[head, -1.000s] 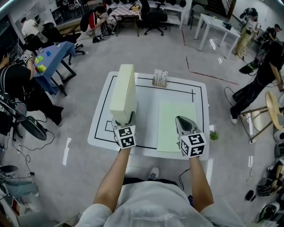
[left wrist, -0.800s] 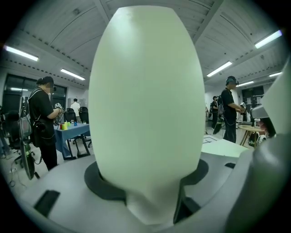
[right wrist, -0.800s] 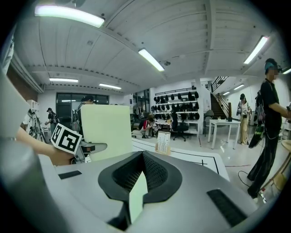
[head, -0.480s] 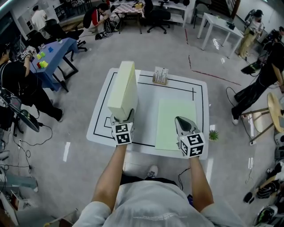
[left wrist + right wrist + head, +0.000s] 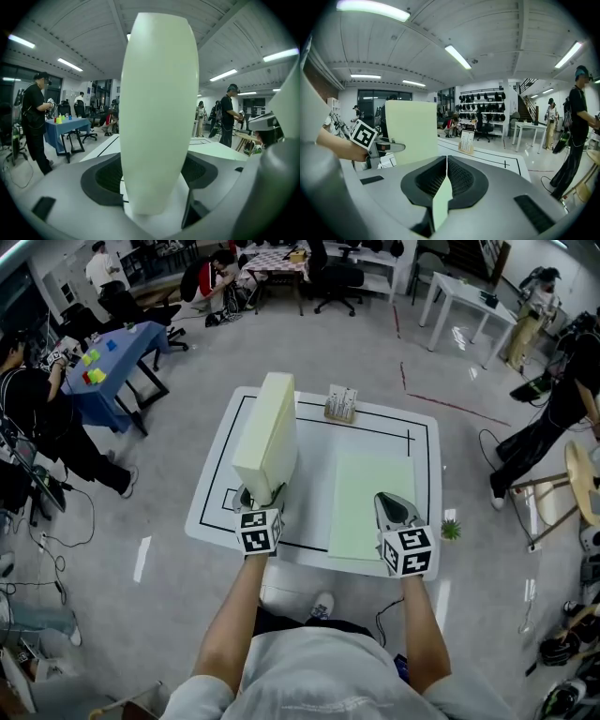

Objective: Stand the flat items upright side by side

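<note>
- Presently, left tongs [image 5: 262, 498]: jaws spread wide, having just been opening. The thick slab [image 5: 267, 432] is between them, and the pads appear to be clear of its faces, though the left gripper view is too crowded for us to be sure.
- Thick slab: pale green, upright on its long edge on the left half of the worktop [image 5: 314, 442]. Its long axis runs away from us, and its near end is at the left tongs.
- Right tongs [image 5: 394, 512]: jaws closed on the near edge of the thin sheet [image 5: 366, 498]. The right gripper view shows the sheet's edge pinched between the pads.
- Thin sheet: pale green, lying flat on the right half of the worktop. It is near the slab on its right but apart from it, and its long axis is roughly parallel to the slab's.
- Card stand [image 5: 339, 405]: at the far edge of the worktop, beyond both items.
- Judgement: we reckon one item is stood and one remains. The right hand is nearer and already grips the sheet, which likely has to tip up onto its long edge and come leftward to stand beside the slab.
</note>
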Demonstrator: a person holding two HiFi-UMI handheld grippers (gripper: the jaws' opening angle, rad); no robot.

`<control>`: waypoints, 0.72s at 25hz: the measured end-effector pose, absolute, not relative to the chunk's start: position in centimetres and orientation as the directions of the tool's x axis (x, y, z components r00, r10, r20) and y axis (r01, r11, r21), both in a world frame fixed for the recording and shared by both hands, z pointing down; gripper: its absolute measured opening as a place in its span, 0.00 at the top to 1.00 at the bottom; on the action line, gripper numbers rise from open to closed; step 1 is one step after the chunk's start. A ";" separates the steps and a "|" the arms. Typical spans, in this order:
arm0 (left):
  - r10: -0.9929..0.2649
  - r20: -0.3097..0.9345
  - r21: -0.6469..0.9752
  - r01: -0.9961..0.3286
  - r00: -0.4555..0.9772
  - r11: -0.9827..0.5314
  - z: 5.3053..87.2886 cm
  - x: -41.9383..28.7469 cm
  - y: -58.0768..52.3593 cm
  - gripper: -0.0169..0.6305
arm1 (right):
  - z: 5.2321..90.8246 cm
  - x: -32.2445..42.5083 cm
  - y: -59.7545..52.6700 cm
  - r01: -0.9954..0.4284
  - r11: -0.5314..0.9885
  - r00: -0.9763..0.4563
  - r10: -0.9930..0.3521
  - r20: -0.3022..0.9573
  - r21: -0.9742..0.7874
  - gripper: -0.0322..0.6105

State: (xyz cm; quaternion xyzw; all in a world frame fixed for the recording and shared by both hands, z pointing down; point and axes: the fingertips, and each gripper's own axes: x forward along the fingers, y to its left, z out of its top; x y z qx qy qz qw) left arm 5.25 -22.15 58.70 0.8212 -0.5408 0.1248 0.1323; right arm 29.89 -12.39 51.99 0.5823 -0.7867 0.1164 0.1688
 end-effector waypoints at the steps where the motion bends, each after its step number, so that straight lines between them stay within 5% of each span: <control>1: -0.852 0.361 0.100 -0.924 0.379 -0.369 58.7 5.1 -21.5 0.40 | 52.1 29.9 -12.1 -0.955 0.298 -0.266 -0.872 0.410 0.015 0.90; 10: -0.782 0.477 0.137 -0.913 0.401 -0.384 60.5 5.0 -15.1 0.40 | 53.5 30.5 -10.4 -0.956 0.292 -0.272 -0.845 0.461 -0.028 0.76; 18: -0.640 0.474 0.299 -0.794 0.605 -0.529 59.9 8.7 -11.3 0.40 | 52.1 31.1 -6.2 -0.980 0.177 -0.201 -0.861 0.467 -0.095 0.60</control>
